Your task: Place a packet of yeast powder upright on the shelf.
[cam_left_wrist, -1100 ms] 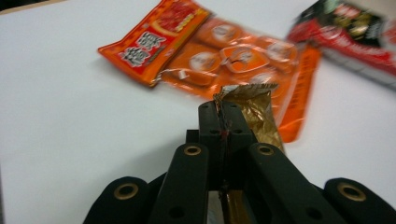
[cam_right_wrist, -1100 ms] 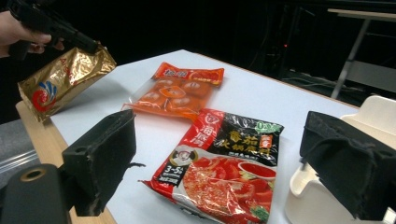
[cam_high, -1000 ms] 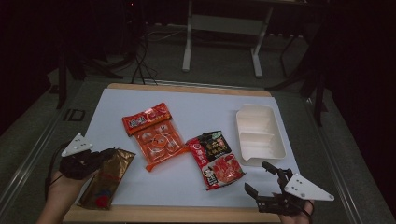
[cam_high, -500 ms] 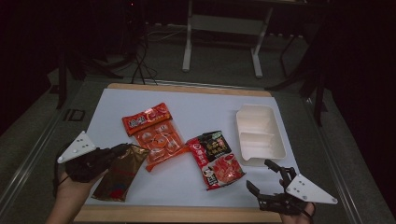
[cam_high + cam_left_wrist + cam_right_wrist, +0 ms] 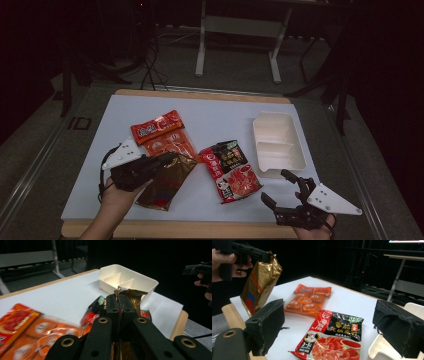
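Right now my left gripper [image 5: 167, 159] is pinching the top edge of the gold packet [image 5: 165, 182], which hangs tilted off the white sheet [image 5: 220, 120], just left of the red-and-black sauce packet [image 5: 231, 170] (the landmark here). My right gripper [image 5: 282, 192], jaws spread with nothing between them, sits right of that sauce packet, below the white tray [image 5: 277, 145]. An orange packet [image 5: 162, 135] lies up-left of it.
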